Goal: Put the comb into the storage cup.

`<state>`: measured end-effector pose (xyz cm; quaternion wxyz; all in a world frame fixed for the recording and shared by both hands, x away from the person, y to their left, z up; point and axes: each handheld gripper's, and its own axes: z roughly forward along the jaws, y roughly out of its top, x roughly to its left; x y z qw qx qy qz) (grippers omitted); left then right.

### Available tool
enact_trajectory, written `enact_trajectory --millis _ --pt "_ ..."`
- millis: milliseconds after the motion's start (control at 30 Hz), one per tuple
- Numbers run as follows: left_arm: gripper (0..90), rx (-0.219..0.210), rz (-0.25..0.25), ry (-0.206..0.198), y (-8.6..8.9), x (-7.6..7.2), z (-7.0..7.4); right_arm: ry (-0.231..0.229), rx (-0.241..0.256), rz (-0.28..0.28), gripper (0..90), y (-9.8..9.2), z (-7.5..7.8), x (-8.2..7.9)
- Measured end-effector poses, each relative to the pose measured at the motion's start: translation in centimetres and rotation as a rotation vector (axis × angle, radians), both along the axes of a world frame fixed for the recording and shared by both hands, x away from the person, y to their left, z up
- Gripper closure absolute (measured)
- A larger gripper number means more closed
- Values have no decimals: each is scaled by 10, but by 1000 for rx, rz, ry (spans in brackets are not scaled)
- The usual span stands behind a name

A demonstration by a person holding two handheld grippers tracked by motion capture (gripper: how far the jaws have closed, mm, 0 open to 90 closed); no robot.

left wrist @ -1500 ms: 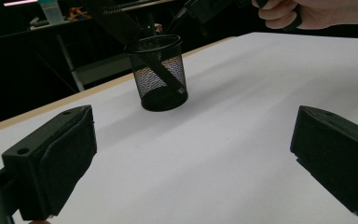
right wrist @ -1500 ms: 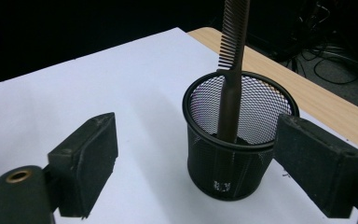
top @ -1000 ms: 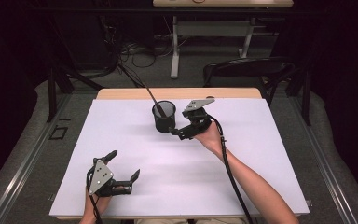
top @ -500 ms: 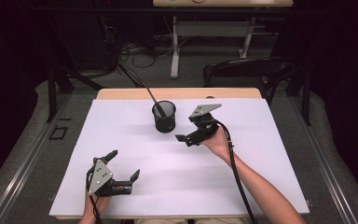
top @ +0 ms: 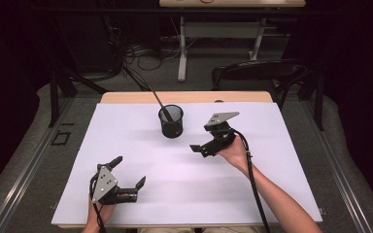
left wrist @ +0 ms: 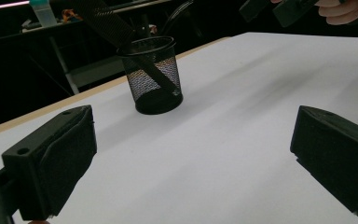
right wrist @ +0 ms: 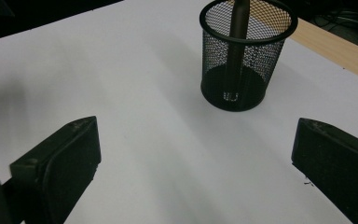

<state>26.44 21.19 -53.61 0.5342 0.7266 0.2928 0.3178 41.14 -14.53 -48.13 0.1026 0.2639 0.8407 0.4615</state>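
A: So where's the mesh cup [top: 171, 121] rel. to us?

B: Far-centre of the white table [top: 126, 145], w/ the long black stick [top: 156, 99] standing in it, leaning back and to our left, top end well past the rim. In the right gripper view the cup [right wrist: 242, 60] sits ahead of the jaws, off to one side, apart from both.

A: Which gripper's closer?

B: Our right gripper [top: 209, 141], easily. It's near the cup, on its right and a bit toward us, jaws pointing left at it. Our left gripper [top: 126, 182] is low at the near edge, well apart.

A: Jaws?

B: Both spread wide, nothing between them. Same in the left gripper view, cup [left wrist: 154, 74] far off beyond them.

A: Hand pose on the right?

B: Forearm runs in from the bottom right; hand [top: 233, 153] grips from behind, gripper raised off the sheet, we'd judge. If we go for the stick, we'd come at it across its tilt, prob. above the rim.
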Motion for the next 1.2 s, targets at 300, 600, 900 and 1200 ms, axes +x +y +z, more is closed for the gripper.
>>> enact_trajectory --millis 300,600,900,1200 --pt "3 3 1 -2 0 -2 1 7 -27 0 0 -14 -2 -14" --pt "3 3 2 -2 0 -1 0 13 -34 -10 0 -27 -3 -25" --pt "3 2 0 1 0 -1 0 21 -54 -23 0 -41 -8 -37" --pt "3 2 1 3 -1 -1 0 26 -66 -43 0 -55 -11 -52"
